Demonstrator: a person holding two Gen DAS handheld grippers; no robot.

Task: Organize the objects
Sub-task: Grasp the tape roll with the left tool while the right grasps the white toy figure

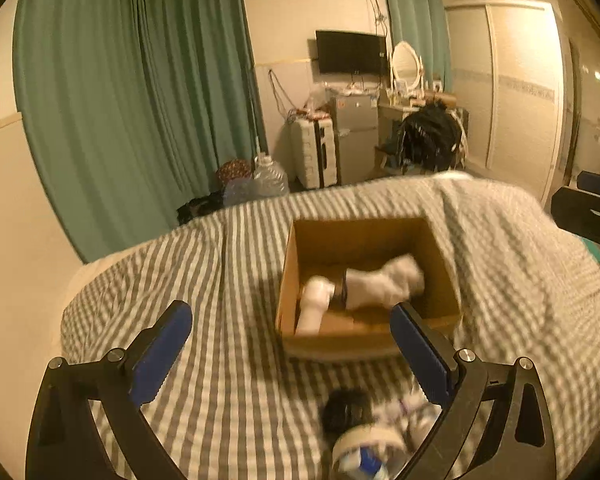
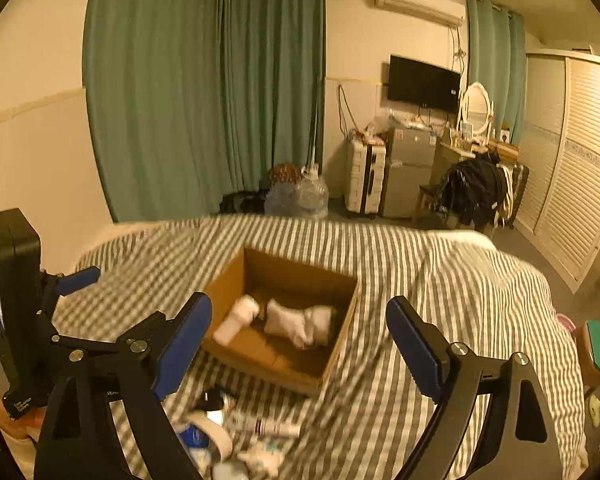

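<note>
An open cardboard box (image 1: 360, 236) (image 2: 300, 274) sits on the striped bed. Inside lie a white bottle (image 1: 314, 308) (image 2: 236, 322) and a white pouch (image 1: 384, 282) (image 2: 300, 322). My left gripper (image 1: 292, 334) is open and empty, above the bed just before the box. My right gripper (image 2: 300, 340) is open and empty, over the box's near edge. Loose items lie on the bed near me: a tape roll (image 1: 370, 438) (image 2: 214, 430), a dark object (image 1: 346, 406) (image 2: 212, 400), a tube (image 2: 266, 426) and small white packets (image 1: 414, 414) (image 2: 260, 458). The left gripper body (image 2: 16, 312) shows at the right view's left edge.
The bed cover (image 1: 220, 280) (image 2: 440, 280) is grey-and-white striped. Green curtains (image 1: 132, 100), water jugs (image 1: 270, 178), a suitcase and small fridge (image 1: 352, 136), a chair with dark clothes (image 1: 430, 138) and a wardrobe (image 2: 580, 160) stand beyond the bed.
</note>
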